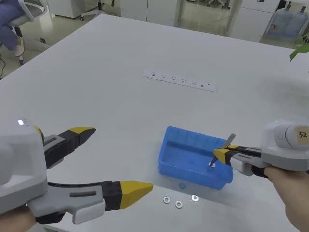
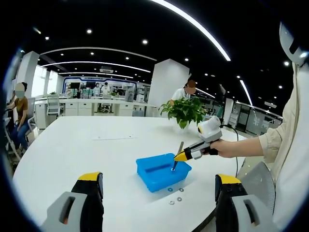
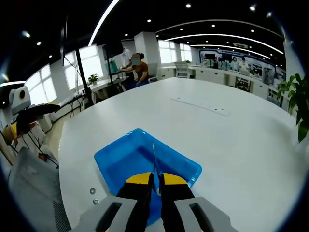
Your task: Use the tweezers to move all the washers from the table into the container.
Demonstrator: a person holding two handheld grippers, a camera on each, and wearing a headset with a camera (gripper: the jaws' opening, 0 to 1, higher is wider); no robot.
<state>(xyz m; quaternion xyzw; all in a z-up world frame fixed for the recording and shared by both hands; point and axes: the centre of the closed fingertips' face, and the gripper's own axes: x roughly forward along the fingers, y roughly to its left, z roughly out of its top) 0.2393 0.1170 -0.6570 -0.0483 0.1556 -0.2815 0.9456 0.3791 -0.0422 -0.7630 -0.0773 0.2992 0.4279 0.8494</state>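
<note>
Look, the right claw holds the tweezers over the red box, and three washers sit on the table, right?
No, the box is blue, not red, as the head view shows. The right claw holds the tweezers over it, and three washers sit on the table.

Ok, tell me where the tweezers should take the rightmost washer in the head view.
Probably across its ring. The washer lies flat on the table, so bring the tweezers down from above, one tip through the hole, the other outside the rim on the near side, since the container stands just behind it.
</note>
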